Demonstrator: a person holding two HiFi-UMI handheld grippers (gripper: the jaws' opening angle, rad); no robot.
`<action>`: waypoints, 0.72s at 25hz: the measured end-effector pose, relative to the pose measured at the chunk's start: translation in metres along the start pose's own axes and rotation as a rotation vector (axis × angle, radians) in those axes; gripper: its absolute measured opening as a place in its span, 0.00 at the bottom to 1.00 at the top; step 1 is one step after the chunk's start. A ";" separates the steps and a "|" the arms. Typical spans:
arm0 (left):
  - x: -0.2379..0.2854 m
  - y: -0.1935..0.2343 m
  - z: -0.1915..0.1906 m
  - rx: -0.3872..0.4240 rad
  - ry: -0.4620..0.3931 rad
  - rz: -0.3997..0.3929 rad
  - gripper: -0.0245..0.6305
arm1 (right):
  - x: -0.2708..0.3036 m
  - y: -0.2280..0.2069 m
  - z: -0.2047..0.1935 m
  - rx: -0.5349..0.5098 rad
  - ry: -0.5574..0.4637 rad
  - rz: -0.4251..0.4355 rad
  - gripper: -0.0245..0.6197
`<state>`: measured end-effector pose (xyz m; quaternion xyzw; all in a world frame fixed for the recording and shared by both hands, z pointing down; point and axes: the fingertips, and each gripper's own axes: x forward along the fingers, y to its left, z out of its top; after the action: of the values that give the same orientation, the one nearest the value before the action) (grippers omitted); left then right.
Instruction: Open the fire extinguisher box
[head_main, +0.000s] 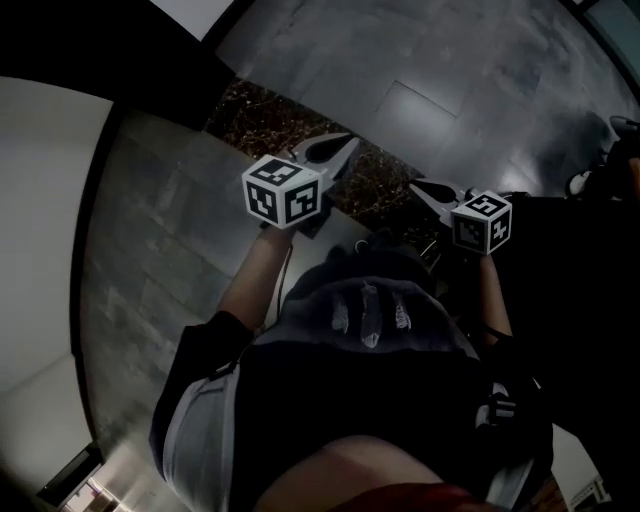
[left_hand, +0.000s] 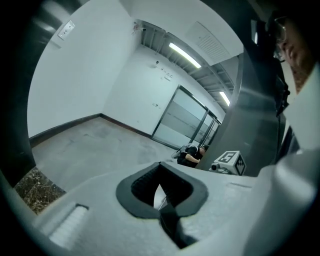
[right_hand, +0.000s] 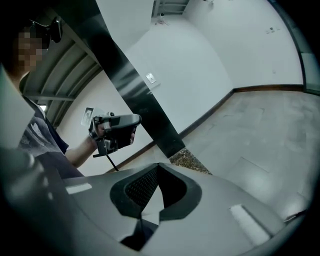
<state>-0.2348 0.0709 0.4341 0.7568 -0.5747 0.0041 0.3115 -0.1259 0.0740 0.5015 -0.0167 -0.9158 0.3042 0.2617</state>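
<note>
No fire extinguisher box shows in any view. In the head view my left gripper (head_main: 343, 146) is held out in front of the person's body, its jaws together and nothing between them. My right gripper (head_main: 418, 186) is beside it on the right, also shut and empty. The left gripper view looks past its closed tips (left_hand: 160, 165) across an open room, with the right gripper's marker cube (left_hand: 229, 161) at the right. The right gripper view shows its own closed tips (right_hand: 160, 166) and a hand holding the left gripper (right_hand: 115, 130).
The floor is grey tile with a dark speckled stone strip (head_main: 290, 115). A dark column (right_hand: 135, 85) stands against the white wall. Glass doors (left_hand: 185, 120) close the far end, and a person (left_hand: 192, 155) crouches on the floor near them.
</note>
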 end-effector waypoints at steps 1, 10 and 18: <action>0.014 -0.003 0.004 0.007 0.011 -0.007 0.04 | -0.006 -0.012 0.005 0.006 -0.003 -0.001 0.04; 0.100 -0.012 0.040 0.073 0.098 -0.001 0.04 | -0.041 -0.095 0.057 0.069 -0.062 0.003 0.04; 0.126 0.010 0.058 0.121 0.134 -0.025 0.04 | -0.022 -0.127 0.072 0.129 -0.052 -0.002 0.04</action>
<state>-0.2208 -0.0671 0.4380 0.7792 -0.5419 0.0858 0.3030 -0.1262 -0.0733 0.5144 0.0090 -0.9009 0.3627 0.2384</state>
